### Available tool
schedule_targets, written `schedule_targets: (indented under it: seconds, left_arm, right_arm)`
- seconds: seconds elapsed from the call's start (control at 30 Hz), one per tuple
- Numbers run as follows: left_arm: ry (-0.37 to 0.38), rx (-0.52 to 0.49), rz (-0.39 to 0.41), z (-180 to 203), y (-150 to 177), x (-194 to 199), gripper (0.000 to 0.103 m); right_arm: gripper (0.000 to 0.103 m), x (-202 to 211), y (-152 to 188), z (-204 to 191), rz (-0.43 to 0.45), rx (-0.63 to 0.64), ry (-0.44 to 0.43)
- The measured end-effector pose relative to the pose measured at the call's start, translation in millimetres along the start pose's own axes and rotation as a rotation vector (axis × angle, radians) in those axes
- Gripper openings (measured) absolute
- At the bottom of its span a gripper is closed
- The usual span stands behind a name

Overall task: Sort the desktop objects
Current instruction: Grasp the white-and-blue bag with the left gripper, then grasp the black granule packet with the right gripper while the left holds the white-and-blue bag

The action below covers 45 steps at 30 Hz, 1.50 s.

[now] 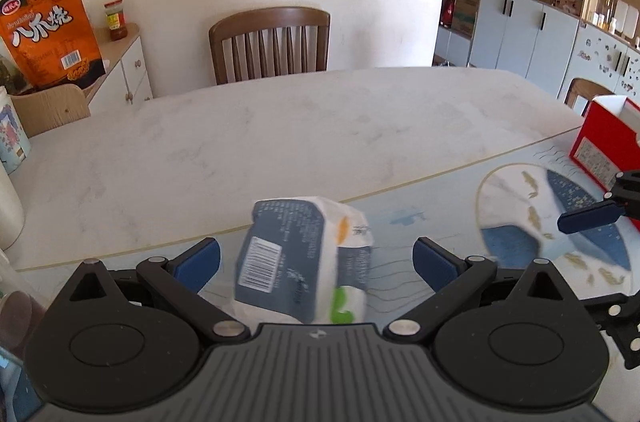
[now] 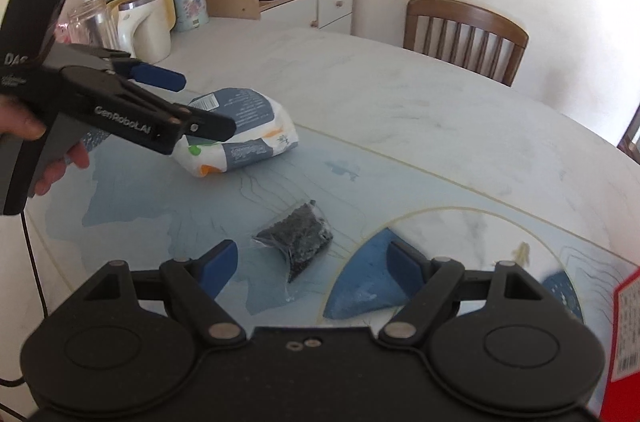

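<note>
Tissue pack [image 1: 304,262] on table [image 1: 280,142], soft, light, squashy; my left hand-held gripper [image 1: 316,262] wide open around it, right hand-held gripper [image 2: 312,262] open, empty; pinch pack's middle

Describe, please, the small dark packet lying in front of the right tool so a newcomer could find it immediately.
Start at the pale marble table and find the blue-patterned mat on its near side. On it, just ahead of the open right tool, lies a small clear packet of black granules, much smaller and darker than the white-and-grey tissue pack beyond.
</note>
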State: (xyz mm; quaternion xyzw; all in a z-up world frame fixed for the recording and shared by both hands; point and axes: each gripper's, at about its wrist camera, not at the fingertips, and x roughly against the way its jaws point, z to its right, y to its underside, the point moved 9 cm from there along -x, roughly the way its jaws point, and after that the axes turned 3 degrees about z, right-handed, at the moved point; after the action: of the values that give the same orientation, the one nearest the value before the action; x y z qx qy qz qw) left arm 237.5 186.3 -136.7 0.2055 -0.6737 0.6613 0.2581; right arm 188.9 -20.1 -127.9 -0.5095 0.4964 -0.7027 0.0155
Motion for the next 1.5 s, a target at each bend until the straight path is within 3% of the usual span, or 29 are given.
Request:
schedule_targets:
  seconds: [0.23, 0.63, 1.0, 1.13, 1.4, 1.5]
  left_arm:
    - [0.027, -0.078, -0.04, 1, 7, -23, 0.103]
    - [0.007, -0.099, -0.08, 2, 23, -50, 0.103]
    - [-0.025, -0.068, -0.108, -6, 33, -59, 0.103]
    - [-0.063, -0.085, -0.086, -7, 32, -57, 0.103]
    - [-0.066, -0.126, -0.064, -2, 30, -54, 0.102]
    - [-0.05, -0.101, -0.072, -2, 30, -55, 0.092]
  right_arm:
    - [0.082, -24, 1, -4, -0.029, 0.037, -0.006]
    - [0.079, -54, 2, -4, -0.071, 0.077, -0.031]
    - [0.058, -69, 4, -4, -0.094, 0.087, -0.061]
    - [0.054, -69, 3, -4, -0.089, 0.074, -0.073]
    - [0.044, -68, 2, -4, -0.09, 0.054, -0.066]
    - [0.042, -67, 2, -3, -0.091, 0.048, -0.064]
